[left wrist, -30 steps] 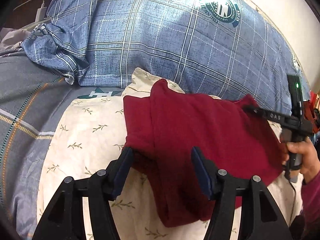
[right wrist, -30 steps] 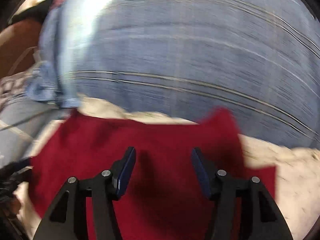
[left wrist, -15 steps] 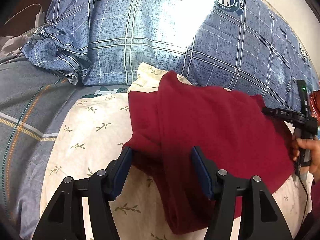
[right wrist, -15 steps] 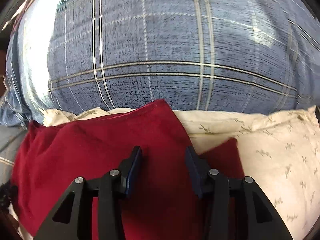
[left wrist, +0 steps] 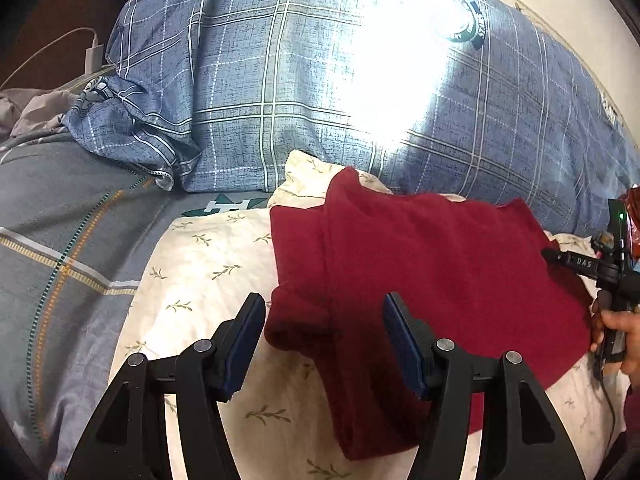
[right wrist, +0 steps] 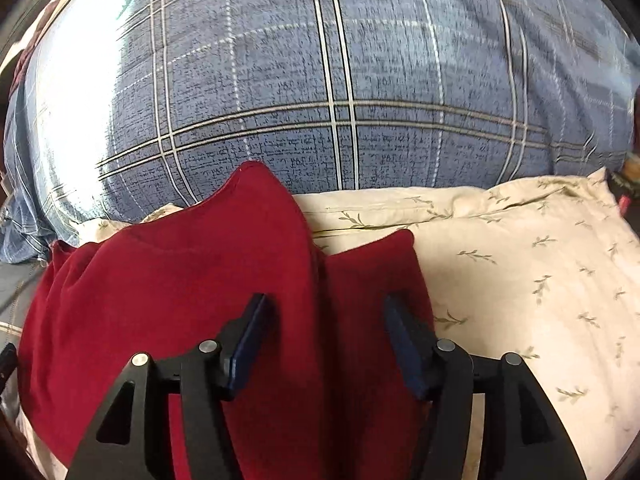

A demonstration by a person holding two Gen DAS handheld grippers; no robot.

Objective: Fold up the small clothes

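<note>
A dark red garment lies folded over on a cream pillow with a leaf print. It also shows in the right wrist view. My left gripper is open, its jaws standing either side of the garment's left folded edge, holding nothing. My right gripper is open over the garment's right part, above a crease between two layers. The right gripper also shows at the right edge of the left wrist view, held by a hand.
A big blue plaid pillow stands right behind the garment and fills the right wrist view. Grey plaid bedding lies to the left. A white charger and cable sit at far left.
The right gripper swung right along the garment and its jaws widened again. The left gripper drew back slightly, staying open. The garment lies the same.
</note>
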